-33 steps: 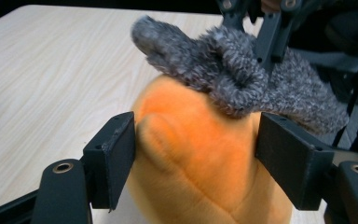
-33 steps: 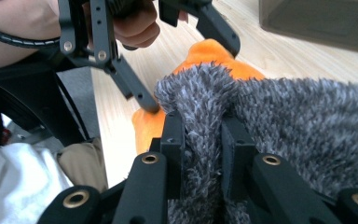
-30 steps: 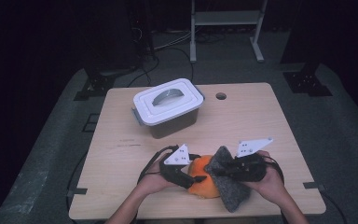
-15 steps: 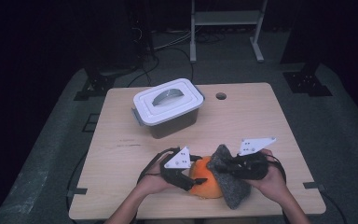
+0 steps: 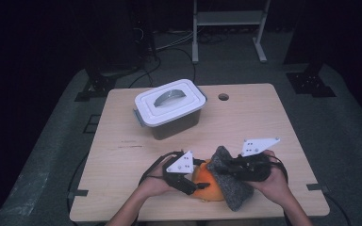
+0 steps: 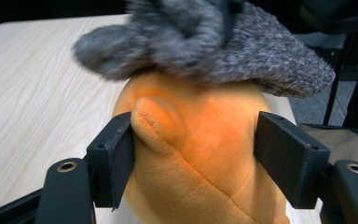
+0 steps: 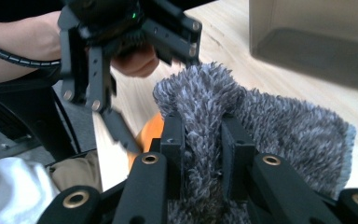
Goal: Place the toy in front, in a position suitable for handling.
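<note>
Resting near the surface's front edge, the soft, light orange plush is clamped by the left gripper; the limp grey cloth, draped over it, is pinched by the right gripper.

Fuzzy grey cloth, orange plush toy

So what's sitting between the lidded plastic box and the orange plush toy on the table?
Nothing: in the high view the stretch of table between the lidded box and the orange plush toy is bare wood. The grey fuzzy cloth lies over the toy's right side.
</note>
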The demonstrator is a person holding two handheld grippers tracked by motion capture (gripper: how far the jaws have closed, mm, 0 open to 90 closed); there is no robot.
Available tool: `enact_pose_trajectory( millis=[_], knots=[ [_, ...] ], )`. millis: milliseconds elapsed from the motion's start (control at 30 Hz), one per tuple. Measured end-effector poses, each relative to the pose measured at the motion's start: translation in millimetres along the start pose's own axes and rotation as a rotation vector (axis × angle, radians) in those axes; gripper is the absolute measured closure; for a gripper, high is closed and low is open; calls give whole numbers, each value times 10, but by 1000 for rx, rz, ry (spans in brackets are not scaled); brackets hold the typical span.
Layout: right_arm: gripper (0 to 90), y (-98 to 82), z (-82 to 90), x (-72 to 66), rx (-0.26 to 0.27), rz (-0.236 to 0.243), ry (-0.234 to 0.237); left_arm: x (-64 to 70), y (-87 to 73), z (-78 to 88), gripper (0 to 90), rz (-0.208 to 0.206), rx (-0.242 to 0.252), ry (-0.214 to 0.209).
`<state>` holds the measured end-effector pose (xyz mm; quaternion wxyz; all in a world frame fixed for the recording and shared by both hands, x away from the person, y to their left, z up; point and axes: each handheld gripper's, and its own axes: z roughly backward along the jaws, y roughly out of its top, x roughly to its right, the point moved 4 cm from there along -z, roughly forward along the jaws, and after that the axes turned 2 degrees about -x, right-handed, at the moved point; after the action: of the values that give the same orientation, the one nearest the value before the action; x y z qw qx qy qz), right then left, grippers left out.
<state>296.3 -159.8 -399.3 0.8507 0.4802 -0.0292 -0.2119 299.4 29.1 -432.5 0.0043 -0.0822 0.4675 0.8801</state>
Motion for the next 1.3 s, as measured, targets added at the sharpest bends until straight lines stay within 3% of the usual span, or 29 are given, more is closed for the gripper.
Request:
enact_pose_trajectory(
  millis=[33,133,500,567,733,800,867,1000,1300],
  knots=[
    [732,23,-12,-7,2,11,-7,15,10,-2,303,-17,-3,0],
    [732,20,-37,9,-7,17,-12,16,7,-1,303,-18,-9,6],
    [730,-261,65,237,-3,-78,-13,-38,-30,-2,284,15,-18,15],
    [730,-272,51,234,0,-89,-14,-35,-14,-15,234,24,-32,13],
    [730,-220,-14,184,-2,-76,-27,-49,20,-45,129,105,-35,11],
    [730,-204,-38,145,-4,-66,-14,-75,13,-43,137,135,-23,17],
    [730,-194,-53,109,-8,-56,0,-87,-18,-28,208,106,-38,26],
    [730,-204,-35,125,-7,-50,8,-103,-63,1,303,107,-33,14],
    [727,-324,47,238,-16,-95,4,-136,-131,69,272,140,-31,-18]
  ],
)
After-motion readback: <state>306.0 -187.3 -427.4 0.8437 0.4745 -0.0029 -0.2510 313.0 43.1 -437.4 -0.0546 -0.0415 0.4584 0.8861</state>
